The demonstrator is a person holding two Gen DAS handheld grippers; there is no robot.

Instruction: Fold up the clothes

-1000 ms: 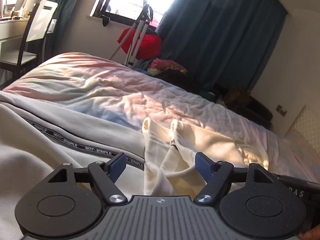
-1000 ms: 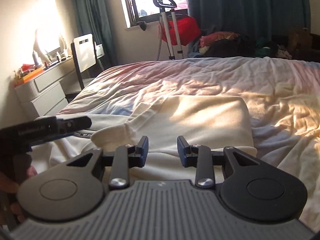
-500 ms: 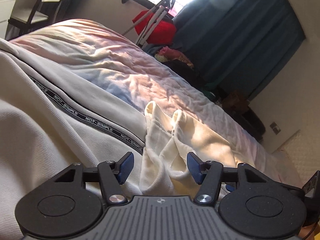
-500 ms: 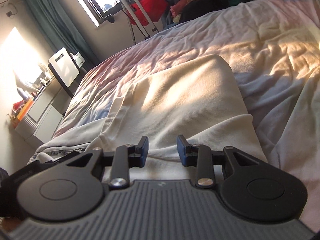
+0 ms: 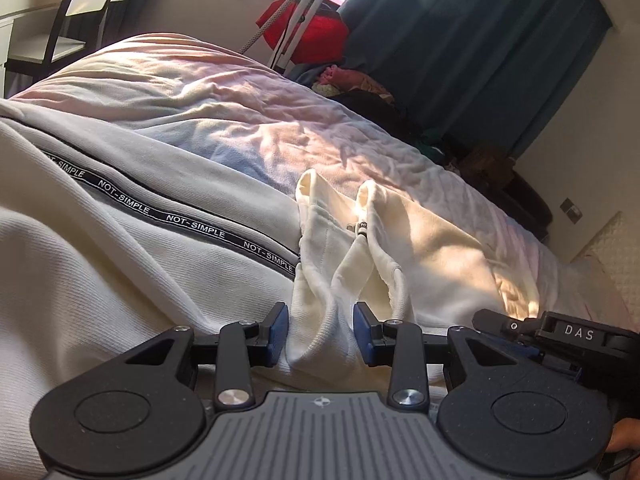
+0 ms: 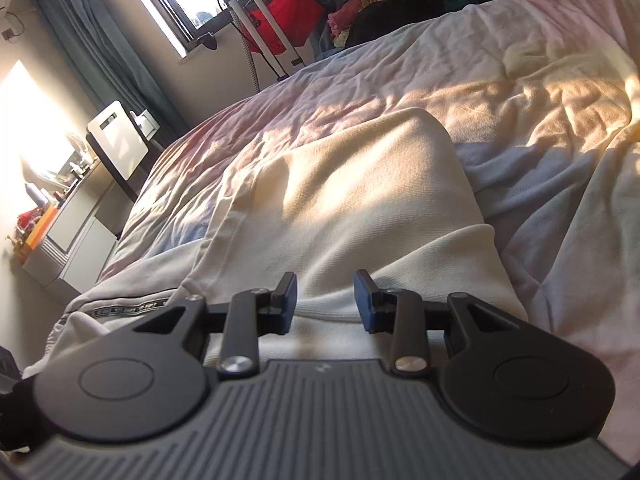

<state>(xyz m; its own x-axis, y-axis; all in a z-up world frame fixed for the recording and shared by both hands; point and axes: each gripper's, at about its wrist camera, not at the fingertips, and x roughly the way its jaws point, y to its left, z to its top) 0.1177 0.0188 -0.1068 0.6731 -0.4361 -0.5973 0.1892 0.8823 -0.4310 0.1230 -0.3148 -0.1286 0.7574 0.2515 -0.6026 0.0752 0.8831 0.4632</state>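
While jaws gape, both grippers straddle the cream garment (image 5: 420, 248).

Both grippers, left (image 5: 321, 330) and right (image 6: 325, 301), had black arms, blue pads, silver screws and ribbed grey bodies; one bore white "DAS" lettering.
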